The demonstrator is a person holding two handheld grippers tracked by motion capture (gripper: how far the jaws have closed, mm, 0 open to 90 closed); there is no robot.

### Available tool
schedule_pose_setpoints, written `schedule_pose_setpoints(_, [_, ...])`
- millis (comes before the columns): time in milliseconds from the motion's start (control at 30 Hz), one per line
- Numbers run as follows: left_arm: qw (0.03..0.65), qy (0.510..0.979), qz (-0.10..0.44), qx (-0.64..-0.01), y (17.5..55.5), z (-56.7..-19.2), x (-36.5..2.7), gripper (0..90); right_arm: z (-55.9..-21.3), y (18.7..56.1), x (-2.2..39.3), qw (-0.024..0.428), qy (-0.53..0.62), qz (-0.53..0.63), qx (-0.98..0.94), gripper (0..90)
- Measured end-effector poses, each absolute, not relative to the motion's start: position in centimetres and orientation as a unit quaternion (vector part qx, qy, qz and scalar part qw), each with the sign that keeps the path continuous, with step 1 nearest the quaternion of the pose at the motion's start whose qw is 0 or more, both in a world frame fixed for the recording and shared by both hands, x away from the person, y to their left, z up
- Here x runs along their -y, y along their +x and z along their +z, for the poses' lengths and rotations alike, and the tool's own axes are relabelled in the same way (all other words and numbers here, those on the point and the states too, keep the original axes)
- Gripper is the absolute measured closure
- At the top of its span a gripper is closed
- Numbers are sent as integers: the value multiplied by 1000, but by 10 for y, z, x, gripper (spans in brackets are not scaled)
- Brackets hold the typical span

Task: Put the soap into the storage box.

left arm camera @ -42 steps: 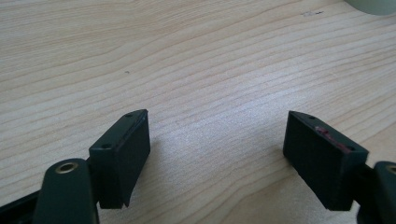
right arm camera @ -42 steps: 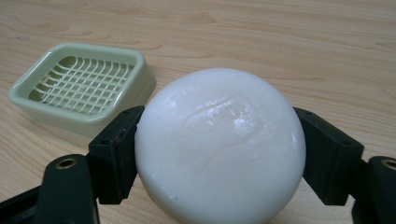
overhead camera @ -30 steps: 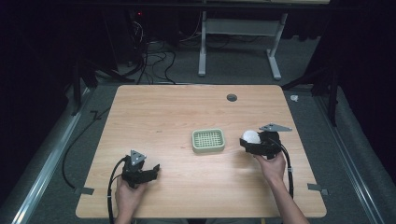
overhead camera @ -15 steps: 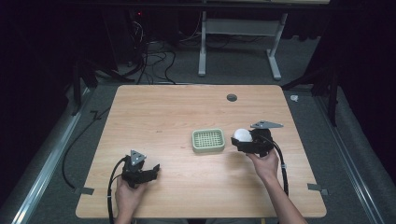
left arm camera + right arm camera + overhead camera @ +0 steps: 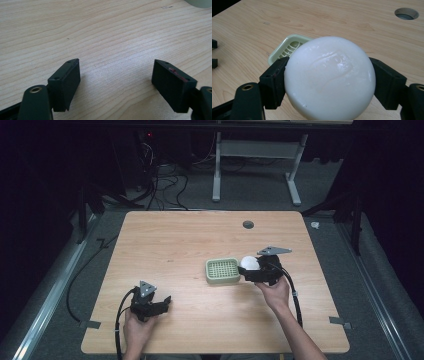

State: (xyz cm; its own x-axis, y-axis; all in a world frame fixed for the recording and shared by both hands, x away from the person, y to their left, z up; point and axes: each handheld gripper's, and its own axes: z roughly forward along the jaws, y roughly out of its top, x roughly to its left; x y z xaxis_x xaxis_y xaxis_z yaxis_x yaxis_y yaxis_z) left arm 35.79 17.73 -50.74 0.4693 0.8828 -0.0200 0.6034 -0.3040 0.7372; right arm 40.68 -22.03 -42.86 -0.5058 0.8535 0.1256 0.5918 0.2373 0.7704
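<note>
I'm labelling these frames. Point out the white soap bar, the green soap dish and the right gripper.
white soap bar [image 5: 329,77], right gripper view, its embossed face.
green soap dish [image 5: 223,270], high view, its slatted middle.
right gripper [image 5: 249,270], high view, between its fingertips.

Bright, even light on the table [image 5: 190,240], dark surroundings; close views sharp, with soft shadows.

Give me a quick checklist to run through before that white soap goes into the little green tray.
1. Soap gripped on both sides by the right tongs: ok.
2. Green tray empty: ok.
3. Soap above the tray: not ok, it is beside the tray's right edge.
4. Left tongs open, holding nothing, away from the tray: ok.
5. Table around the tray free of clutter: ok.
6. Soap's height over the table: cannot tell.
</note>
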Motion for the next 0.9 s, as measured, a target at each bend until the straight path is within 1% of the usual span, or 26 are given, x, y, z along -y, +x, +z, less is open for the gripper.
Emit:
schedule_pose_setpoints(600, [350,782,200,-475,358,-507,-177,234,-434,425,186,154,454,391,-786,244])
schedule_pose_setpoints(900, [350,782,200,-475,358,-507,-177,234,-445,435,173,151,449,384,-792,243])
